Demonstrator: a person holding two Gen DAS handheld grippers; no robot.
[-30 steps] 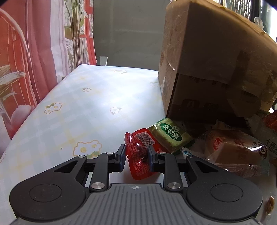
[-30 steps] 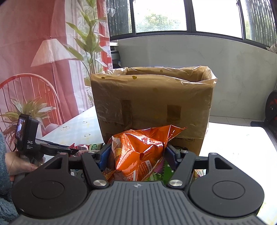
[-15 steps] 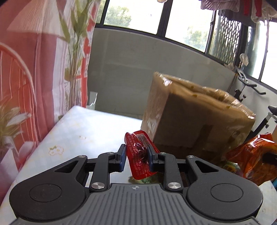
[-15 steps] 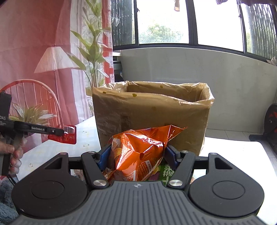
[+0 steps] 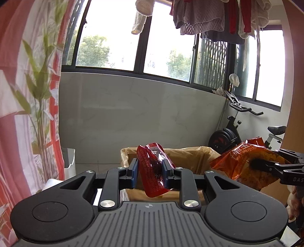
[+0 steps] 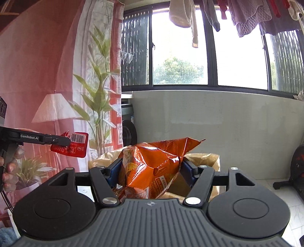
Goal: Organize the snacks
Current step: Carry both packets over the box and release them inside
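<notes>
My left gripper (image 5: 150, 169) is shut on a small red snack packet (image 5: 153, 171) and holds it high, just in front of the open top of the cardboard box (image 5: 191, 153). My right gripper (image 6: 151, 171) is shut on an orange chip bag (image 6: 152, 169), also held above the near rim of the box (image 6: 209, 158). In the left wrist view the orange bag (image 5: 245, 163) shows at the right. In the right wrist view the left gripper with the red packet (image 6: 73, 145) shows at the left.
A red and white curtain (image 5: 28, 114) hangs on the left. A grey wall (image 5: 142, 114) with windows stands behind the box. An exercise bike (image 5: 237, 129) stands at the back right. Laundry (image 5: 209, 17) hangs overhead.
Both grippers have risen with their snacks, from table level up to the height of the box's open top. The snacks on the table have dropped out of view.
</notes>
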